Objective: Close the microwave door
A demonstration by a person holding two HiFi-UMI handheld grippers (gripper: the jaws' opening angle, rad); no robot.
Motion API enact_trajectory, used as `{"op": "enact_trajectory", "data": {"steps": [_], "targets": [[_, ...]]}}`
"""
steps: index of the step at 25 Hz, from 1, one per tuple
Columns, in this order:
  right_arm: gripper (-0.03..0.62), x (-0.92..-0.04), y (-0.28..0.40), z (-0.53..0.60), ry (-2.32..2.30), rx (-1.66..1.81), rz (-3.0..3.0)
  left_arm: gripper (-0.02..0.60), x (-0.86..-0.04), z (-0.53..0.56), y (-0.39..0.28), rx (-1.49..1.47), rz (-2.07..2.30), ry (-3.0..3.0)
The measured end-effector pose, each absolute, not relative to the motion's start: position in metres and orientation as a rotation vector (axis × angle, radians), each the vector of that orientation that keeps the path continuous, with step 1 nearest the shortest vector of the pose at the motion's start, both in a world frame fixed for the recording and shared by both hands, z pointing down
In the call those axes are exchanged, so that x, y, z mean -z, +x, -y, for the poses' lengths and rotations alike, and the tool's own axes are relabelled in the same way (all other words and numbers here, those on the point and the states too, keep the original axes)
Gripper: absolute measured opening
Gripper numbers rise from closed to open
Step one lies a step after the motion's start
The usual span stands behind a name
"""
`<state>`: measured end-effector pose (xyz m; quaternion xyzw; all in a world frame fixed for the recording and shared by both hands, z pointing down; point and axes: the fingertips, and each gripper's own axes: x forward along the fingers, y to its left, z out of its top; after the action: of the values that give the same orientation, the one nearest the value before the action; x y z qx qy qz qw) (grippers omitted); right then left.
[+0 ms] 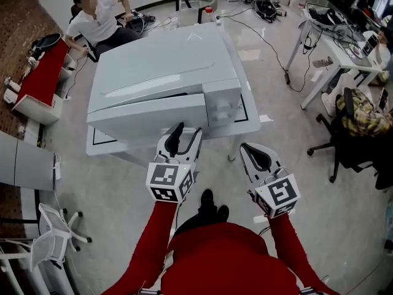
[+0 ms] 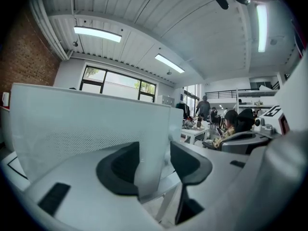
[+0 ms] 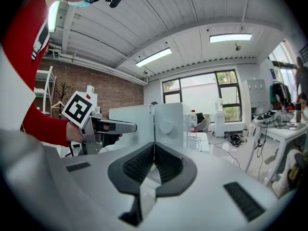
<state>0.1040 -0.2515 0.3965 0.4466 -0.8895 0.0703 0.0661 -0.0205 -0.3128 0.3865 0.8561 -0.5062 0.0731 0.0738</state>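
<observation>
Nearest, beside red sleeves, right gripper [image 1: 249,149] pressed together on nothing. Just ahead, left gripper [image 1: 187,129] spread astride the smooth free edge of the microwave door [image 1: 147,118], one pad a sliver off it. Beyond, boxy matte-white microwave [image 1: 166,60] on a black-lined white table [image 1: 253,126], door ajar. Farther off, seated person [image 1: 98,20] and cable-strewn desk [image 1: 344,48].

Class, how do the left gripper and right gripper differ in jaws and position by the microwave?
The left gripper has jaws apart; the right gripper has them together. The left gripper has the edge of the microwave door between its jaws; the right gripper has nothing. The left gripper is at the door; the right gripper hangs clear of it. Both face the microwave.
</observation>
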Motion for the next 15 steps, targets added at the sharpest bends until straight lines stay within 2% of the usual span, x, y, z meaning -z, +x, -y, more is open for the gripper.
{"op": "enact_trajectory", "data": {"steps": [8, 15], "targets": [[0.014, -0.392, 0.089, 0.28, 1.314, -0.153, 2.677, 0.142, -0.391, 0.33, -0.029, -0.159, 1.539, 2.498], [0.014, -0.388, 0.086, 0.301, 1.343, -0.163, 2.681, 0.112, -0.392, 0.33, -0.029, -0.189, 1.56, 2.502]]}}
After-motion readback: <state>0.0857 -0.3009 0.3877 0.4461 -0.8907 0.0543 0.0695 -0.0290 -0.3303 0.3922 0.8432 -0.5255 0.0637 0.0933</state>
